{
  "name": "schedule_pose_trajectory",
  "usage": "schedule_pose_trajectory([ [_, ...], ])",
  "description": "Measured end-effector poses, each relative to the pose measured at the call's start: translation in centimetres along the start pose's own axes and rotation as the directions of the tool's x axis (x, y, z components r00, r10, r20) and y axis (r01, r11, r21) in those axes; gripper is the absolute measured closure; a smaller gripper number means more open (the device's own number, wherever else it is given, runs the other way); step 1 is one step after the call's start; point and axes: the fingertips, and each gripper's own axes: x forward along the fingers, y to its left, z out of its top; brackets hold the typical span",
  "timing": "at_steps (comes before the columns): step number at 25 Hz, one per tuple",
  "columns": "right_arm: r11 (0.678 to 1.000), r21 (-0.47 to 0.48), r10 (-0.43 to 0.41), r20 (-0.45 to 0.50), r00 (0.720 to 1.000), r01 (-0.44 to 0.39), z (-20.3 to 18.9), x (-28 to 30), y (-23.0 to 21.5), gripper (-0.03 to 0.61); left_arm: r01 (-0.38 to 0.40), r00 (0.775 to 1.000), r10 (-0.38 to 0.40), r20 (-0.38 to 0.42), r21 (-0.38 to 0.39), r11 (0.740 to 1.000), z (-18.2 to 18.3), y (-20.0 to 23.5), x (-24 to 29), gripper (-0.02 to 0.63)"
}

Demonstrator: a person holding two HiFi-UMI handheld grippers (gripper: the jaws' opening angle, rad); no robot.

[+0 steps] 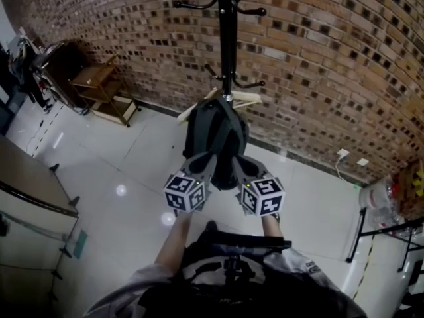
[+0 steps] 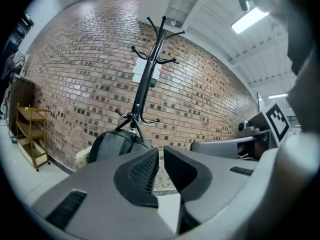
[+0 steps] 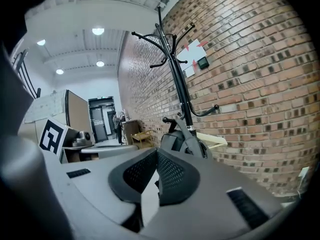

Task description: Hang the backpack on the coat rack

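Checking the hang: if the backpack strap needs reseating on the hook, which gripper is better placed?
Probably the right gripper: the backpack and its hook lie almost straight beyond its fingers, while the left gripper points past the backpack's side.

An office-like workroom is indicated: a long red-brown brick wall (image 1: 318, 58) is met by a glossy white tiled floor (image 1: 132, 171). A bright ceiling strip light (image 2: 248, 19) is fitted overhead. A small wooden shelf unit (image 1: 106, 91), white wall sockets (image 1: 342, 154) and a black metal coat rack (image 1: 227, 38) are set along the wall.
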Motion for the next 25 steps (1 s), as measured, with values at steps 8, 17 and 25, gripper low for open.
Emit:
schedule_pose_trajectory([
  [8,0.999,-0.014,0.05,-0.032,0.998,-0.051,-3.2,-7.3,2.6,0.568,-0.059,0.998,0.059,-0.01,-0.021,0.998,-3.7,-7.1,-5.4,0.584],
  [17,0.995,-0.016,0.103,-0.031,0.994,-0.103,-4.7,-12.4,5.0,0.569,-0.096,0.995,0.096,-0.016,-0.016,0.995,-5.5,-12.3,-9.5,0.584],
  [25,0.99,0.024,0.136,-0.022,0.99,-0.136,-4.9,-12.8,7.5,0.569,-0.108,0.994,0.108,-0.008,-0.024,0.994,-5.9,-12.6,-11.9,0.584],
])
